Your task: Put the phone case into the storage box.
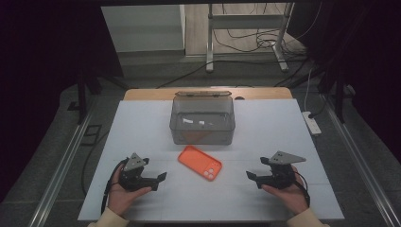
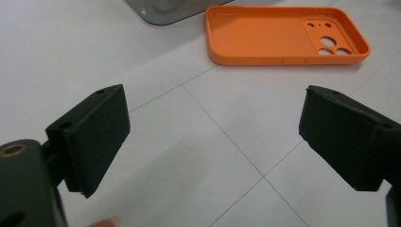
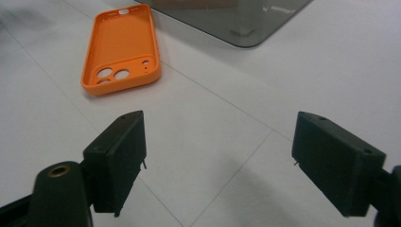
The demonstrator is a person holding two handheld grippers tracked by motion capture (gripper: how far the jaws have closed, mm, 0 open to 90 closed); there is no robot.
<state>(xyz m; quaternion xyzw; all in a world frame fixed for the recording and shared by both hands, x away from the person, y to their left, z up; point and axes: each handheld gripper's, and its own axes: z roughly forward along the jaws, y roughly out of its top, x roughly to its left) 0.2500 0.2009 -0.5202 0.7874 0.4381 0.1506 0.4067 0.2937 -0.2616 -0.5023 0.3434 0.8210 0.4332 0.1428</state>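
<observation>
An orange phone case (image 1: 200,162) lies open side up on the white table, just in front of a clear grey plastic box (image 1: 202,119). My left gripper (image 1: 161,178) rests low at the front left, held by a hand, its jaws wide open and empty, pointing right toward the case (image 2: 283,35). At the front right, my right gripper (image 1: 250,177) is held the same way, open and empty, pointing left; the case (image 3: 120,49) lies ahead of it on the left. Both grippers are well apart from the case.
The white table top (image 1: 283,132) has free room on both sides of the box. The box corner (image 3: 236,19) appears beyond the right gripper's jaws. A power strip (image 1: 312,123) lies off the table's right edge. Cables and a metal frame stand on the floor behind.
</observation>
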